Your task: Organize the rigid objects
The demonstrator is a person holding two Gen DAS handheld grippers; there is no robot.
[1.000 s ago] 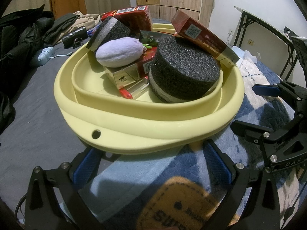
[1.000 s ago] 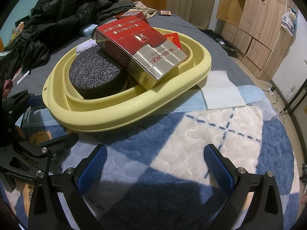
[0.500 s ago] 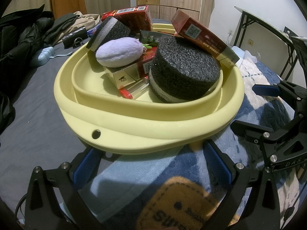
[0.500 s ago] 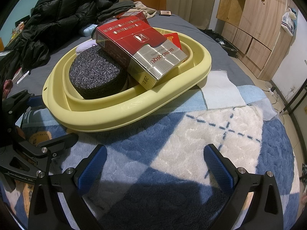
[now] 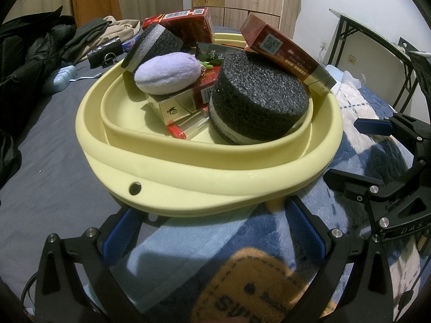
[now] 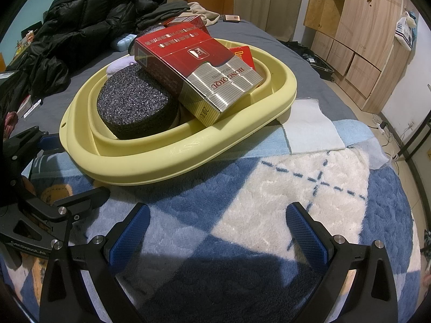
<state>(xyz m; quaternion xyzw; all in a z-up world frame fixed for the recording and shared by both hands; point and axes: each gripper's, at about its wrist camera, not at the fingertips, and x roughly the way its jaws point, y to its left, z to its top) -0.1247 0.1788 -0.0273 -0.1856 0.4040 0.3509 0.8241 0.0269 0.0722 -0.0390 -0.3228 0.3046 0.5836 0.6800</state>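
A pale yellow basin (image 5: pixel 188 177) (image 6: pixel 188 156) sits on the bed and holds a round black sponge (image 5: pixel 258 94) (image 6: pixel 132 102), a second black sponge (image 5: pixel 153 45), a lilac plush pouch (image 5: pixel 168 72), a big red-and-silver carton (image 6: pixel 199 75) (image 5: pixel 285 51), smaller red and gold boxes (image 5: pixel 175 107) and a red pen (image 5: pixel 177 132). My left gripper (image 5: pixel 212 228) is open and empty just before the basin's near rim. My right gripper (image 6: pixel 218 228) is open and empty over the blue-and-white blanket, to the right of the basin.
A fluffy blue-and-white blanket (image 6: pixel 309 188) covers the near bed, with a white cloth (image 6: pixel 309 129) beside the basin. Black jackets (image 6: pixel 80 27) and clothes lie at the back left. Wooden cabinets (image 6: pixel 363 40) and a metal table frame (image 5: pixel 377 53) stand to the right.
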